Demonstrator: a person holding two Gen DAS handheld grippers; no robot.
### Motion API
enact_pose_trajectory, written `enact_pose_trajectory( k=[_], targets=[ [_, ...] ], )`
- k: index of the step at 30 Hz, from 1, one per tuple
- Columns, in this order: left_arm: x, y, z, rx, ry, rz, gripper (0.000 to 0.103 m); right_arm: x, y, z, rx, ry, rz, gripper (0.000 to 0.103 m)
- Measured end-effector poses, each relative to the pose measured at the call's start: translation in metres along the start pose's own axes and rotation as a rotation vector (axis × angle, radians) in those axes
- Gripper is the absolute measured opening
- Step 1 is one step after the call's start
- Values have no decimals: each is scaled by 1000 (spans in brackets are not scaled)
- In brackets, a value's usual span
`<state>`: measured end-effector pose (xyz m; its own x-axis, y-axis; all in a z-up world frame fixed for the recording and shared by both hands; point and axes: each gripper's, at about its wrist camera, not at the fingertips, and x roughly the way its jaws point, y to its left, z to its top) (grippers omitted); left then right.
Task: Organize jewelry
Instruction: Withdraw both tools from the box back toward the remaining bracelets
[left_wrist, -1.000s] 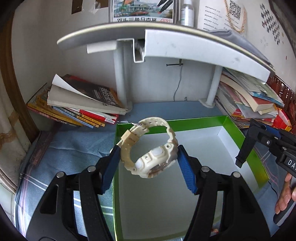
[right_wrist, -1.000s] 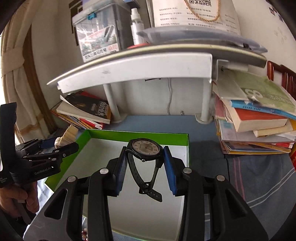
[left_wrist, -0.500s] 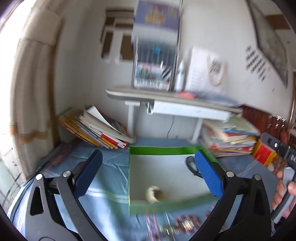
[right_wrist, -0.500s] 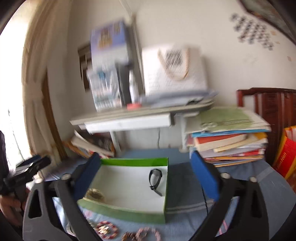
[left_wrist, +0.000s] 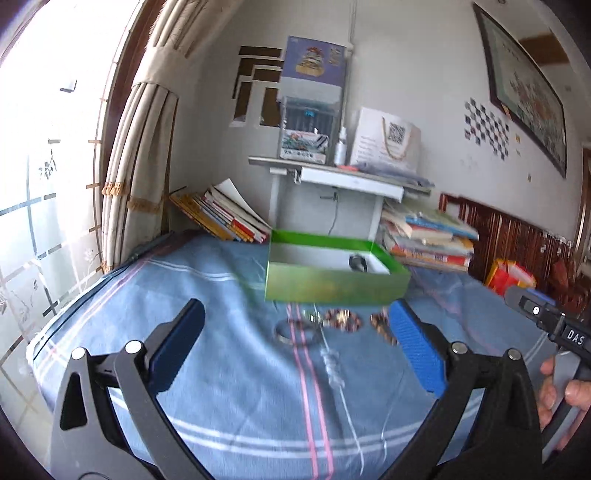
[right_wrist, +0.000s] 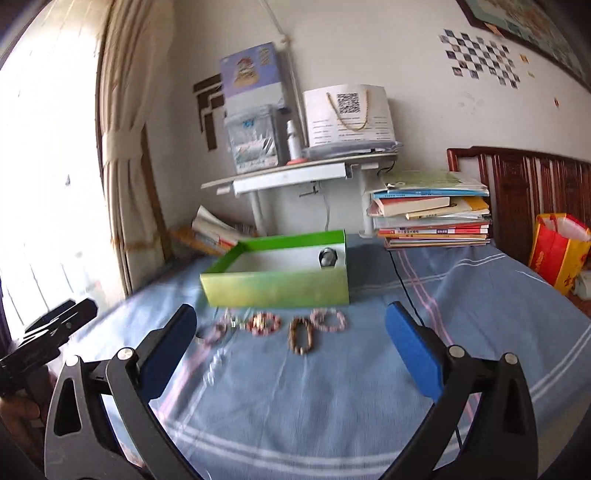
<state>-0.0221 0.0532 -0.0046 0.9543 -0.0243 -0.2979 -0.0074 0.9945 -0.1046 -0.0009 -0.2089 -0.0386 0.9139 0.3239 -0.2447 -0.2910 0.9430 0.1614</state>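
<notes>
One brown bracelet (right_wrist: 303, 335), lengthwise front-to-back.

- Green box (right_wrist: 280, 286): open-topped, white inside, resting on the blue striped cloth.
- Dark watch (right_wrist: 327, 257): inside the box, at its 2 o'clock corner.
- Beaded bracelets (right_wrist: 301, 326): blurred, in a row at the box's 6 o'clock side.

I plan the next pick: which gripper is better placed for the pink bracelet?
Probably right. The right gripper is open, with the pink bracelet ahead between its fingers; the left gripper's right finger hides that side.
</notes>
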Motion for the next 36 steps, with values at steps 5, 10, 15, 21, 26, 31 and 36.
enact_pose_trajectory(
  k=[5, 10, 15, 21, 26, 31, 36],
  targets=[
    [-5, -2, -26, -16, 60, 4, 99, -10, 8, -28, -11, 32, -3, 100],
    [-11, -4, -39, -22, 79, -2, 99, -16, 8, -39, -6, 36, -2, 100],
    [-12, -7, -43, 0, 93, 0, 99, -18, 10, -42, 0, 38, 5, 100],
    [-9, -5, -42, -4, 102, 1, 99, -18, 11, -44, 1, 40, 7, 100],
    [-6, -6, -44, -6, 112, -3, 99, -17, 9, -44, 3, 43, 2, 100],
    [-3, -6, -45, 0, 120, -3, 99, -15, 9, -46, 6, 47, 3, 100],
    [0, -6, -48, -2, 129, -3, 99, -12, 9, -48, 10, 56, 5, 100]
  ],
)
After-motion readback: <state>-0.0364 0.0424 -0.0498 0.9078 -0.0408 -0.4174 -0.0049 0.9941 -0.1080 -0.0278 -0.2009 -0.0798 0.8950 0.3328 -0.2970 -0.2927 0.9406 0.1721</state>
